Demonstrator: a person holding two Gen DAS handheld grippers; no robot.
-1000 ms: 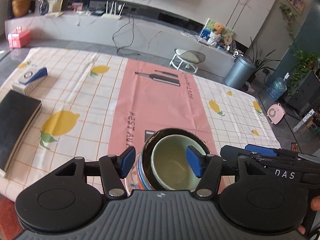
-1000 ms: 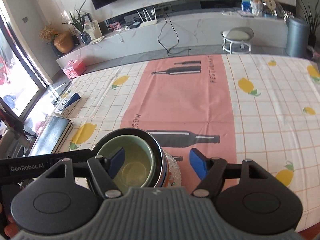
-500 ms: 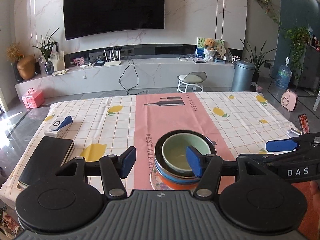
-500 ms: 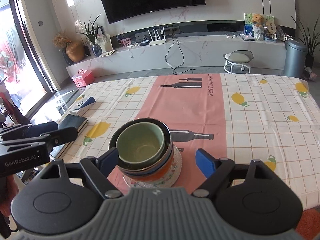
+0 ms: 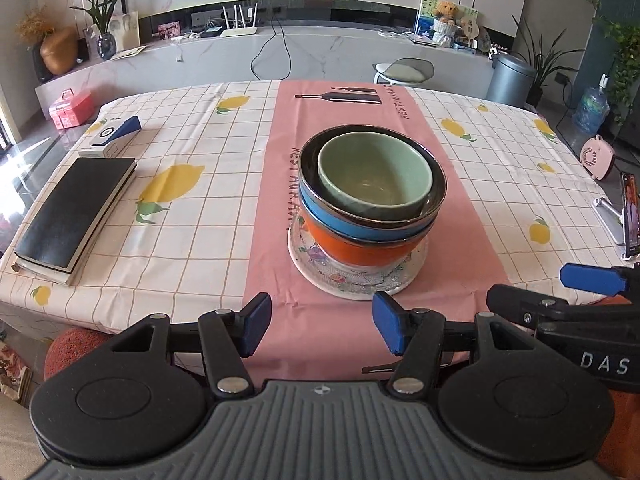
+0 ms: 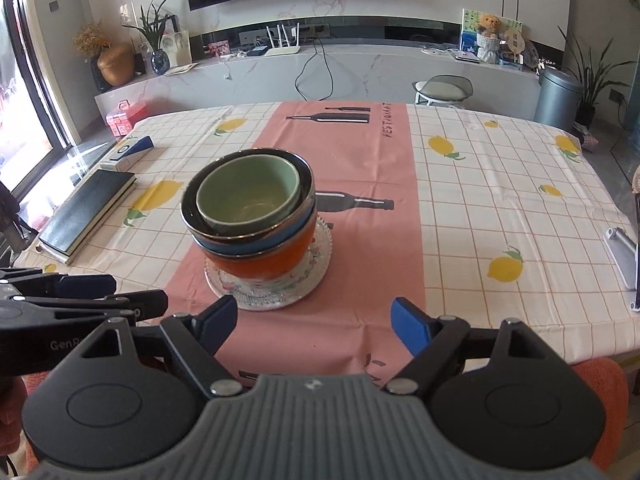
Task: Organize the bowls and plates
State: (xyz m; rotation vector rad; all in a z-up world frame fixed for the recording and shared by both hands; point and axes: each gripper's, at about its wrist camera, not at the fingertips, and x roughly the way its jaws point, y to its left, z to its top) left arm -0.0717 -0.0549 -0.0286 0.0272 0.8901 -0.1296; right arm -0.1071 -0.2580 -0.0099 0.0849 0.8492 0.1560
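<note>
The green bowl (image 5: 374, 174) is sitting nested in the blue bowl (image 5: 360, 224) and orange bowl (image 5: 352, 250) on the patterned plate (image 5: 352, 286), mid-bench (one compact stack saving space). The left claw (image 5: 320, 326) and right claw (image 6: 314, 326) are hanging released, empty, near the bench (image 6: 500, 208) edge.

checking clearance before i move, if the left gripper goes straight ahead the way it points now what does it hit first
Probably the patterned plate under the bowl stack, or the orange bowl just above it if the left gripper travels higher. Its jaws are open and empty, with only bare tablecloth between them and the plate. Height is hard to judge.
</note>
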